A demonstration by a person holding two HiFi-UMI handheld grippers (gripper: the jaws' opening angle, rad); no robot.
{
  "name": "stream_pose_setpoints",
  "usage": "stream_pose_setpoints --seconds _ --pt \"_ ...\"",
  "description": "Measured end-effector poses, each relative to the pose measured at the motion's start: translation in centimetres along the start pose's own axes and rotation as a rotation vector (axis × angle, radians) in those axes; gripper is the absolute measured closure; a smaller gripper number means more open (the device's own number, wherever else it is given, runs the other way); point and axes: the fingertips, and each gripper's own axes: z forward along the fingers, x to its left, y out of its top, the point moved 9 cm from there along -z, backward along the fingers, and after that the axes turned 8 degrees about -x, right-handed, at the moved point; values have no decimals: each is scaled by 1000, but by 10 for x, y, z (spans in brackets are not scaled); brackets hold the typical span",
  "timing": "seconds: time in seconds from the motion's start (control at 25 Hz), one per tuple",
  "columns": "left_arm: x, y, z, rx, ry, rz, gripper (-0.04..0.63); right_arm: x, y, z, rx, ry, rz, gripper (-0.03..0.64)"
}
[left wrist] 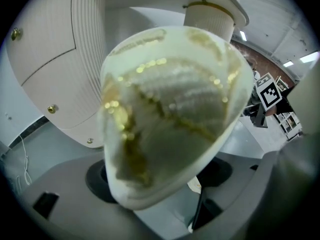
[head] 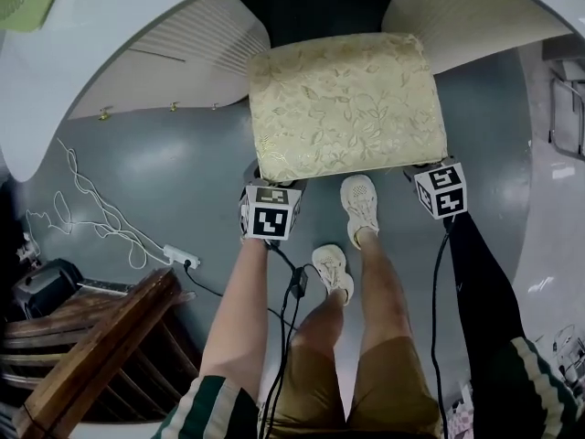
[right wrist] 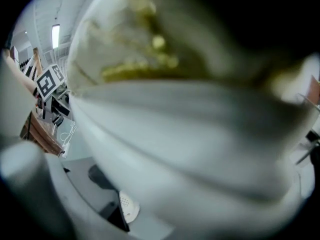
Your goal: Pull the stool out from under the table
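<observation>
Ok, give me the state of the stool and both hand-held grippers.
Stool: upright, mostly out, far edge by the table pedestals.
Left hand-held gripper: shut on the stool's near left corner.
Right hand-held gripper: shut on the stool's near right corner.

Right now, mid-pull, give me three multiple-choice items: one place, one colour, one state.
1. Where do the left gripper and right gripper meet the stool? A its near corners; B its far edge; C its legs.
2. The stool top's colour? A red; B pale gold floral; C blue.
3. The left gripper's state? A open, empty; B shut on a cable; C shut on a stool corner.
A: the head view shows both at the near corners. B: the fabric is pale gold. C: the corner sits between its jaws in the left gripper view.
</observation>
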Motion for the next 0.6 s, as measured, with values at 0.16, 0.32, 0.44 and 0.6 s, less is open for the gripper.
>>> stream_pose_setpoints --seconds 0.16,0.32,0.44,0.6 --pt "0 2 -3 28 -13 -2 212 1 1 -3 24 2 16 208" --pt "-2 4 -6 46 -29 -19 212 3 4 -7 45 6 22 209" --pt "-2 6 -9 62 -34 -22 213 3 6 -9 57 12 32 209" --pt "-1 7 -11 72 -30 0 213 5 3 -9 62 22 47 209"
